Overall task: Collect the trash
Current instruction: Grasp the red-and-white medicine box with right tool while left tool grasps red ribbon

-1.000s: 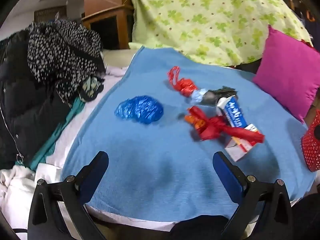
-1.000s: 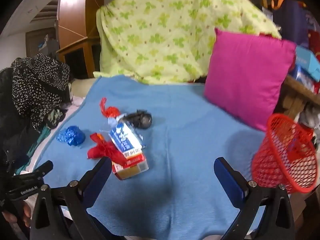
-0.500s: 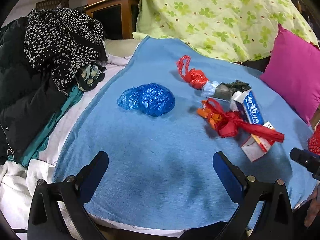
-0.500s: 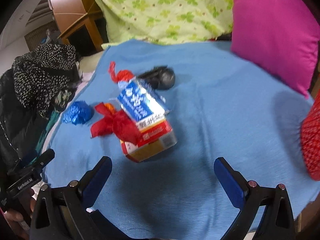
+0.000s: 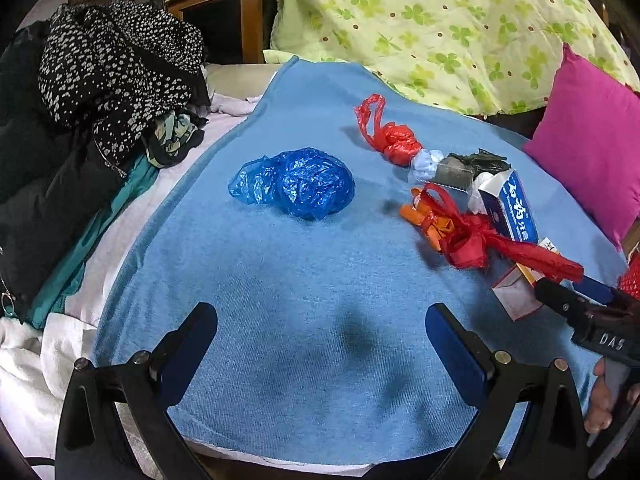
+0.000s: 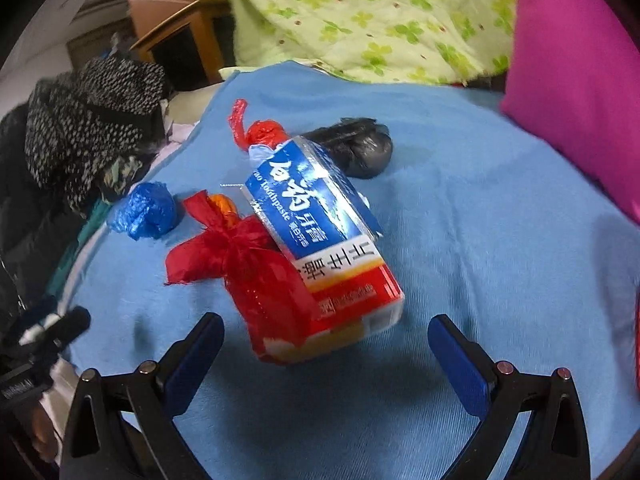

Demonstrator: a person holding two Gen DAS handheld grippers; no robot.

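Trash lies on a blue blanket (image 5: 320, 280). A crumpled blue plastic bag (image 5: 296, 186) sits ahead of my open left gripper (image 5: 320, 344), well beyond its fingertips. Further right lie a knotted red bag (image 5: 394, 138), a dark bag (image 5: 468, 166), a red-and-orange bag (image 5: 464, 236) and a toothpaste box (image 5: 508, 204). In the right wrist view the toothpaste box (image 6: 320, 236) and the red bag (image 6: 248, 264) lie just in front of my open right gripper (image 6: 326, 352). The blue bag (image 6: 146, 210) is at the left, the dark bag (image 6: 360, 150) behind.
A pile of dark and spotted clothes (image 5: 100, 92) lies at the left edge. A green-patterned cover (image 5: 440, 20) hangs at the back. A pink cushion (image 5: 592, 140) stands at the right, beside a red mesh basket (image 5: 630, 280). A hand (image 5: 604, 400) holds the right gripper.
My right gripper has moved forward and down to the toothpaste box and red bag. My left gripper has drawn nearer to the blue bag. Both stay open.
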